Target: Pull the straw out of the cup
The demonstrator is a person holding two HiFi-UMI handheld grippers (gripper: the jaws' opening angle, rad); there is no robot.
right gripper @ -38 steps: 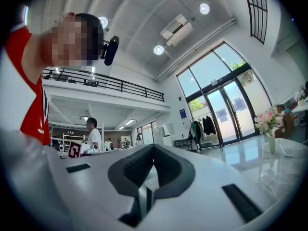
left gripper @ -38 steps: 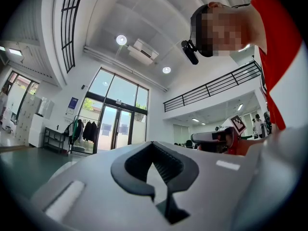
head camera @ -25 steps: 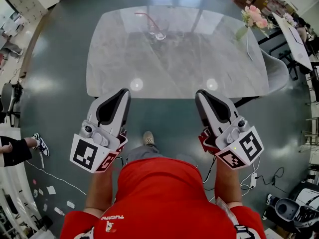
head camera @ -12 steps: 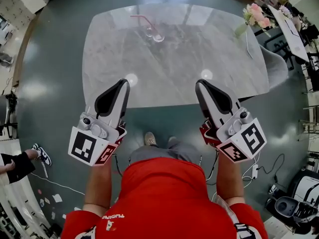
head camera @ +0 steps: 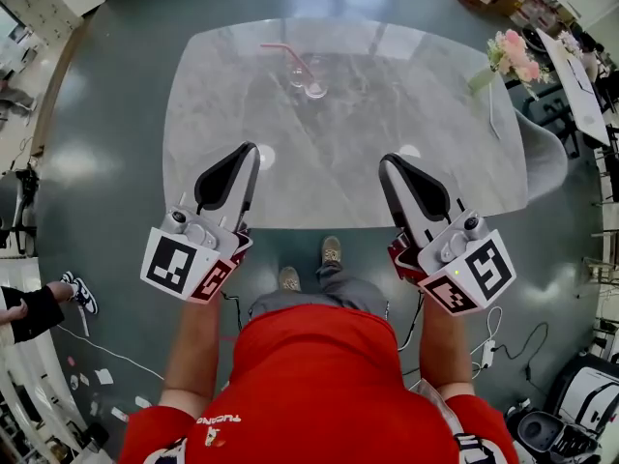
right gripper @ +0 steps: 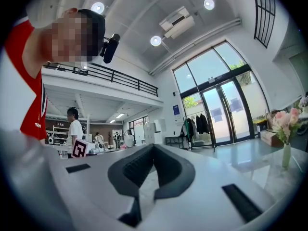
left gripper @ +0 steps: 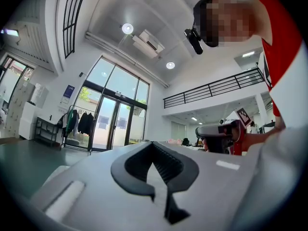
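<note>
A clear glass cup (head camera: 309, 78) stands on the far part of the grey marble table (head camera: 406, 95). A pink bent straw (head camera: 280, 49) leans out of it to the left. My left gripper (head camera: 250, 150) and right gripper (head camera: 386, 160) are both shut and hold nothing. Their tips hang over the table's near edge, well short of the cup. In the left gripper view the shut left gripper (left gripper: 153, 144) points out into the hall, with the right gripper (left gripper: 219, 132) beside it. The right gripper (right gripper: 153, 147) looks shut in its own view. Neither gripper view shows the cup.
A vase of pink flowers (head camera: 514, 54) stands at the table's right edge, also seen in the right gripper view as the vase (right gripper: 286, 129). A grey chair (head camera: 544, 153) sits at the right end. Someone's shoes (head camera: 77, 291) and cables lie on the floor to the left.
Both grippers have moved forward with the person's step. Their tips now reach over the table's near edge. Both stay shut.
</note>
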